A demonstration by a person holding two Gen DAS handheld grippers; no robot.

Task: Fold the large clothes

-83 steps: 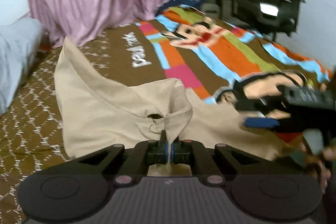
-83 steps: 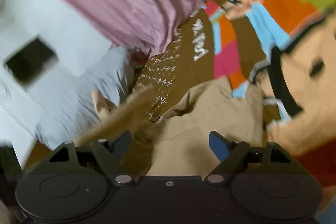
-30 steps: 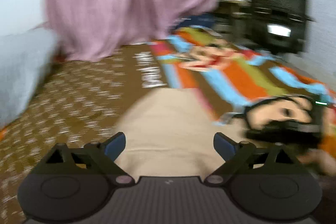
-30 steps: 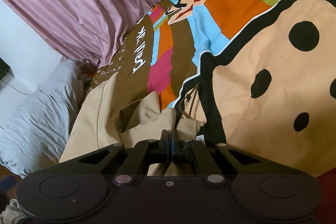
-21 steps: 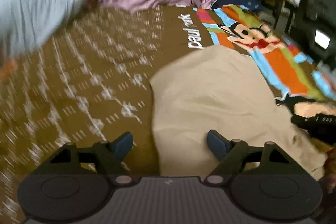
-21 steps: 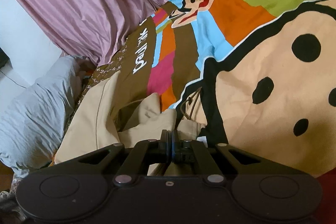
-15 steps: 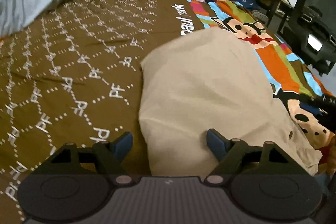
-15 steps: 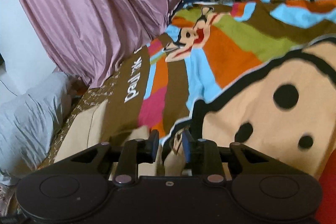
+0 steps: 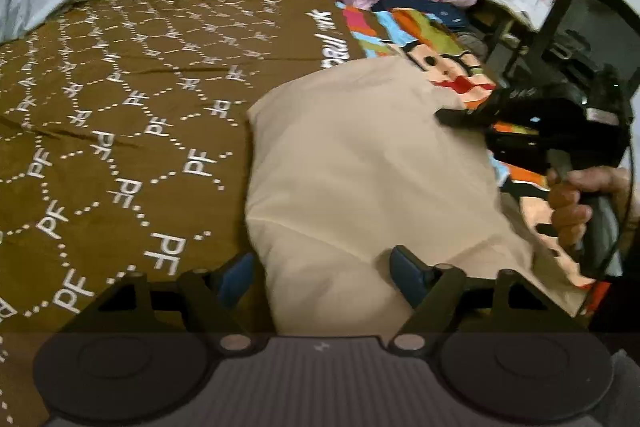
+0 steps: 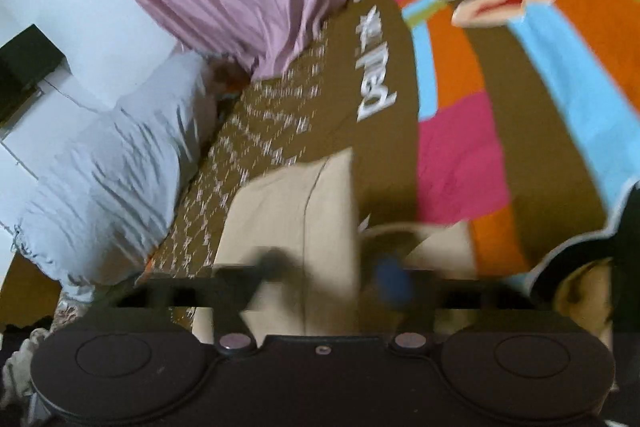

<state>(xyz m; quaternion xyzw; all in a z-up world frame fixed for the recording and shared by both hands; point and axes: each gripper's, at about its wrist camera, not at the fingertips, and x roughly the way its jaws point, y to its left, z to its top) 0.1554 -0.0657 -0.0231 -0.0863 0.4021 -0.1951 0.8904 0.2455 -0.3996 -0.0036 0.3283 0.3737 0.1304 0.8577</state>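
Left gripper (image 9: 320,271) jaws apart, just been closing astride the near edge of the folded beige cloth garment (image 9: 360,167) on the brown monogrammed bedspread (image 9: 120,107), right gripper (image 10: 332,273) blurred, apart, empty; we judge we should pinch all layers there before lifting

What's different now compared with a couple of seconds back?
The left gripper let go of the beige garment, dropped to its near edge, and its jaws have just been closing around it, not yet pinching. The right gripper released its pinch too and swung away, jaws just opened. The folded garment stays on the bedspread.
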